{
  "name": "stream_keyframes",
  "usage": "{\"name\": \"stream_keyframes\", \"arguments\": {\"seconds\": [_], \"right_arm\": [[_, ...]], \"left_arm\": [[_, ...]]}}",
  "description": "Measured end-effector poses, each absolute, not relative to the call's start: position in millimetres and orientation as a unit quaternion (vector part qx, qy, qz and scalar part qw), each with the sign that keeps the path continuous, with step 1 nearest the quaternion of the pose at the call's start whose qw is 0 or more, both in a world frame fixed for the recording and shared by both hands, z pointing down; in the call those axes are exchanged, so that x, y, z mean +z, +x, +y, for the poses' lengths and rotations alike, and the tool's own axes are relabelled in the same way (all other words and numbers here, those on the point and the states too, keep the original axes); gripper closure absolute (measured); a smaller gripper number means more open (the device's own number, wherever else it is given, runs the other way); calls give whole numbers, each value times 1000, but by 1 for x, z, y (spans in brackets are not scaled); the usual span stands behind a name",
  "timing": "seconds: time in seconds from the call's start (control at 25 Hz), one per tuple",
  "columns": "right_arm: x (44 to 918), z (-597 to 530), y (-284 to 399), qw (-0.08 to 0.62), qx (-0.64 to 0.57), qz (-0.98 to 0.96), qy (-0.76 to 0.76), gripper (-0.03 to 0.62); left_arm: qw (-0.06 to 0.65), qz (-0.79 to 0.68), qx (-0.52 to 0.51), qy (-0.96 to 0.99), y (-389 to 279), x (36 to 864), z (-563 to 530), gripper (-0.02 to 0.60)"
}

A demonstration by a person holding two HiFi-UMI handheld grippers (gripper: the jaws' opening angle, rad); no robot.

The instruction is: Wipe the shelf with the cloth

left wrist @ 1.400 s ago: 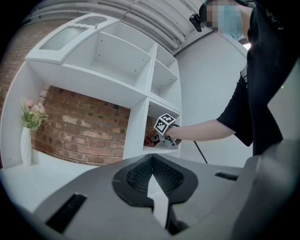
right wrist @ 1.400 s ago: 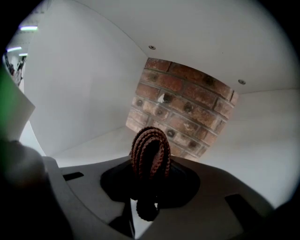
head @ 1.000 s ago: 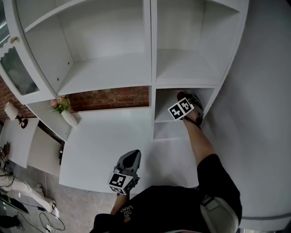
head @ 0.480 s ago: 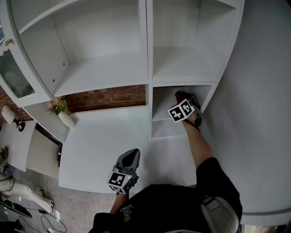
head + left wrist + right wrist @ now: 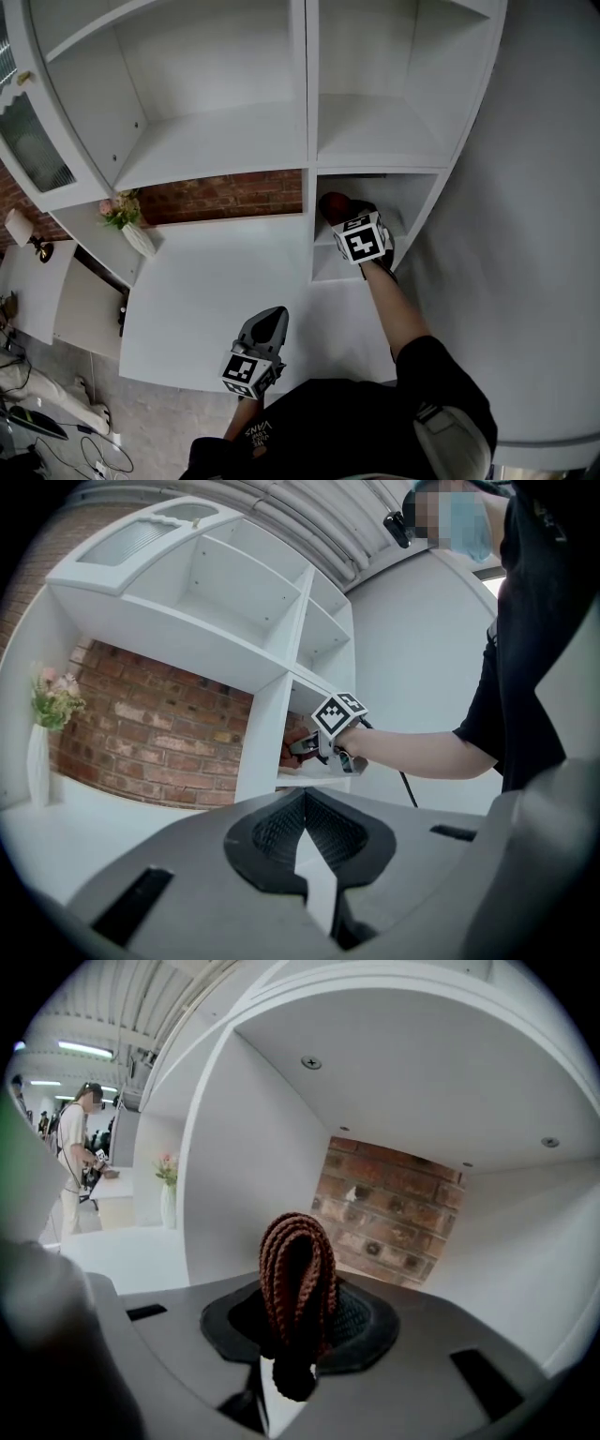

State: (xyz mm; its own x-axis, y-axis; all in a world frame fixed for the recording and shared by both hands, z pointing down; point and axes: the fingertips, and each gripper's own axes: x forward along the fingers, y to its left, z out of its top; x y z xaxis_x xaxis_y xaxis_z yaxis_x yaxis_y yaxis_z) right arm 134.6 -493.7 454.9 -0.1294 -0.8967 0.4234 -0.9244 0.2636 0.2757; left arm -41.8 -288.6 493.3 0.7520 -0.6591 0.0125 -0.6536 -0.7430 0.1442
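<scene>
A reddish-brown knitted cloth (image 5: 298, 1279) is clamped in my right gripper (image 5: 297, 1326), folded and standing up between the jaws. From the head view, the right gripper (image 5: 339, 214) reaches into the low right compartment (image 5: 330, 266) of the white shelf unit, with the cloth (image 5: 333, 203) close to the left divider. The left gripper view shows the same gripper (image 5: 312, 749) and cloth (image 5: 288, 753) at that opening. My left gripper (image 5: 275, 318) hovers over the white counter's front edge, jaws together (image 5: 303, 797) and holding nothing.
A white vase of flowers (image 5: 132, 232) stands at the counter's (image 5: 216, 291) left end. A glass cabinet door (image 5: 37, 141) hangs open at the far left. The compartment has a brick back (image 5: 389, 1213). A plain wall (image 5: 534, 234) bounds the right. A person (image 5: 75, 1162) stands far off.
My right gripper has slid the cloth leftward across the low compartment, from its right side toward the left divider. The left gripper has stayed put.
</scene>
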Motion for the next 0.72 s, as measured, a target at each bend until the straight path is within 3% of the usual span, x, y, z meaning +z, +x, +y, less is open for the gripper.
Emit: {"name": "stream_keyframes", "arguments": {"seconds": [0.36,0.72], "right_arm": [[478,-500,96,302,19,-765,569,502],[480,-496,152,328,4,-717,616,502]], "left_arm": [[76,-368,-14,926,-55,498,-281,574],[80,-360,-14,929,-50,500,-285,574]]}}
